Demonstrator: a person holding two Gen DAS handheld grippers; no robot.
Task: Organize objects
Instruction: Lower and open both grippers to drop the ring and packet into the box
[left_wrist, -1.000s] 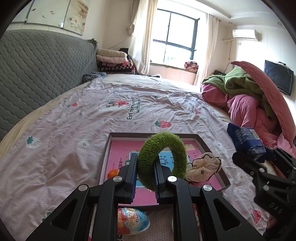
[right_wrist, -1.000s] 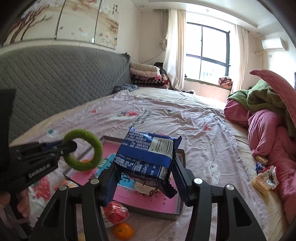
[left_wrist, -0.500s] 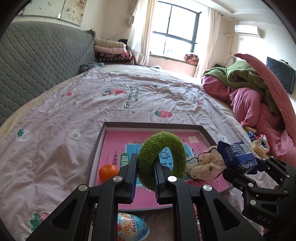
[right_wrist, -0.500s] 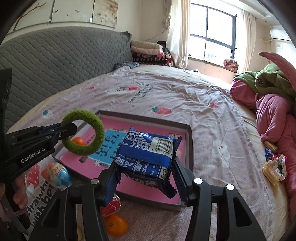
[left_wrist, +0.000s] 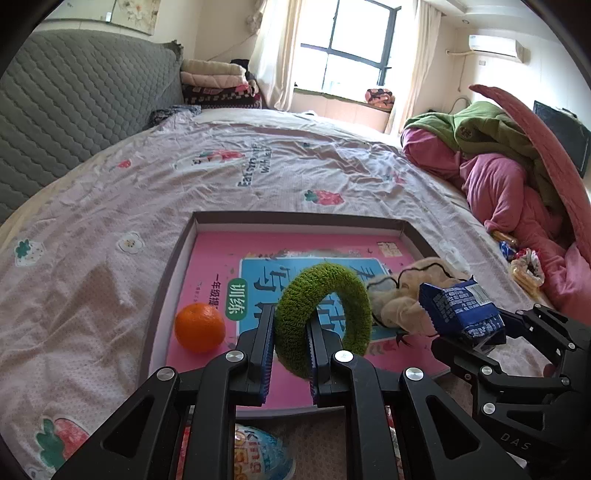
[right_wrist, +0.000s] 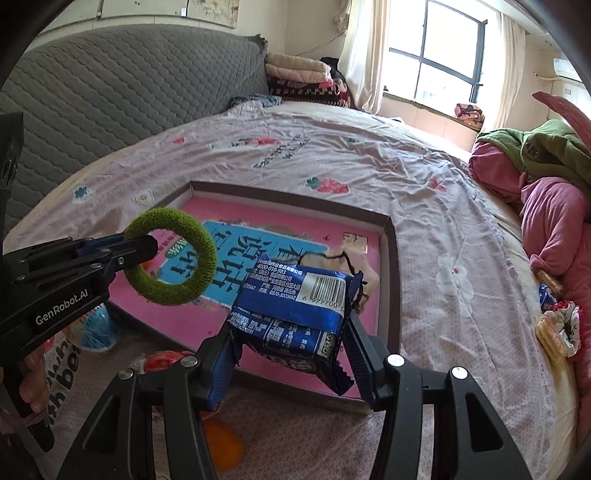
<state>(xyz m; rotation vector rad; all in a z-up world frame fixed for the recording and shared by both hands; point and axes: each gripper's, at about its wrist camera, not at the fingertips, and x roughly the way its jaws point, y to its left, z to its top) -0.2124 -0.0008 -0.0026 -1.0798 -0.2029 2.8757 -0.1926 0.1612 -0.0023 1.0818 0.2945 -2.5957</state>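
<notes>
My left gripper (left_wrist: 290, 332) is shut on a green fuzzy ring (left_wrist: 325, 291) and holds it upright above the near part of a shallow pink-lined tray (left_wrist: 295, 219) on the bed. The ring (right_wrist: 171, 266) and left gripper (right_wrist: 147, 245) also show in the right wrist view. My right gripper (right_wrist: 290, 328) is shut on a blue snack packet (right_wrist: 295, 306), held above the tray's near right corner (right_wrist: 391, 258). The packet (left_wrist: 461, 306) shows in the left wrist view. An orange (left_wrist: 199, 326) and a beige scrunchie (left_wrist: 399, 299) lie in the tray.
A blue egg-shaped toy (left_wrist: 262, 458) lies on the sheet in front of the tray. A red packet (right_wrist: 162, 360) and a second orange (right_wrist: 221, 443) lie there too. Snacks and a scrunchie (right_wrist: 557, 328) lie at the right by pink and green bedding (left_wrist: 509, 177). A grey headboard (left_wrist: 66, 122) stands left.
Both grippers have moved forward and tipped down toward the tray, each with its object still held. The tray now looks larger and closer, and the orange in it is in full view.
</notes>
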